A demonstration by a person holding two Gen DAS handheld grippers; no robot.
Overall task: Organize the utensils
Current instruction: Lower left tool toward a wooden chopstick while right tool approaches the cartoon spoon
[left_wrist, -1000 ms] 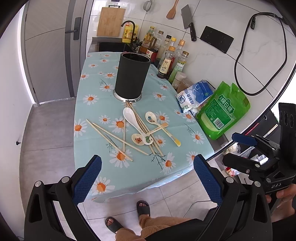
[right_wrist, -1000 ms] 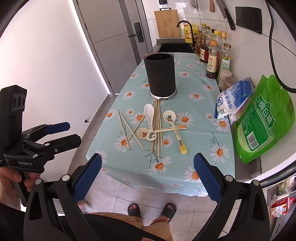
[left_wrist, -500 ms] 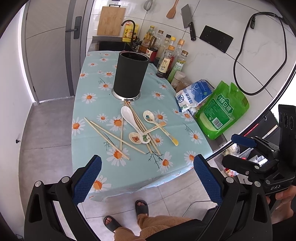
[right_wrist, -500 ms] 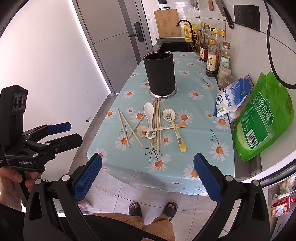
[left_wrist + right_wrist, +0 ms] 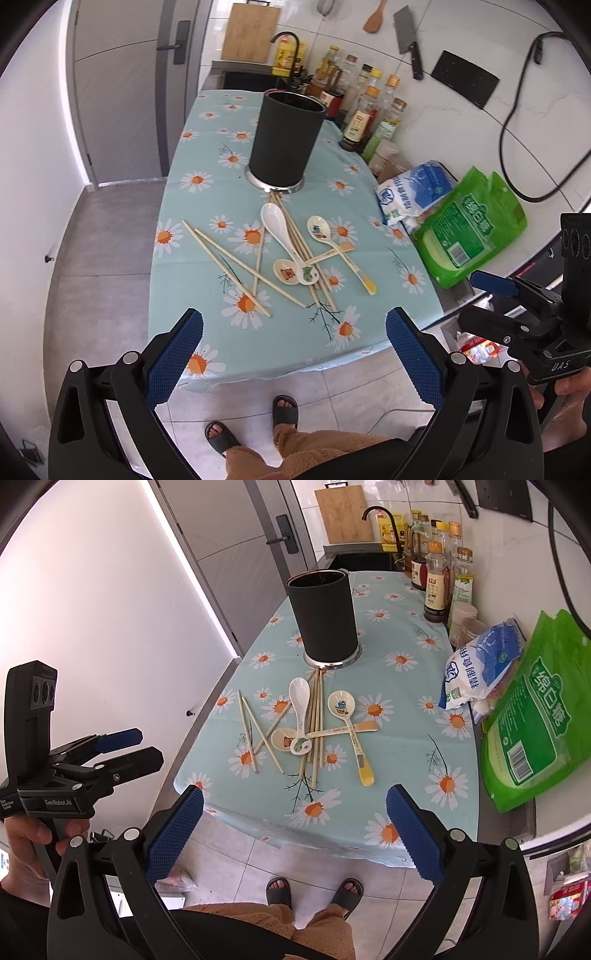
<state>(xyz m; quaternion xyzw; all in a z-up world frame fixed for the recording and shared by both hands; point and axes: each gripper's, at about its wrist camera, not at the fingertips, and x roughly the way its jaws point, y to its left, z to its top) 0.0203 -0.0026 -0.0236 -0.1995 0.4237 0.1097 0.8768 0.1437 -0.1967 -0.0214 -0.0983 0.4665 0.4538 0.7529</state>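
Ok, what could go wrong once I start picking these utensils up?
The chopsticks and spoons lie crossed in one pile, so lifting one may drag or flick others.

The pile's near end lies towards the table edge, so a nudged piece might slide off.

The tall black holder could tip if a utensil knocks its rim.

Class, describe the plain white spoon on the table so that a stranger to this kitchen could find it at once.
Start at the tall black utensil holder standing on the daisy tablecloth. Just in front of its base lies a pile of chopsticks and spoons. The plain white spoon has its bowl nearest the holder, and unlike the three other spoons, its bowl carries no picture.
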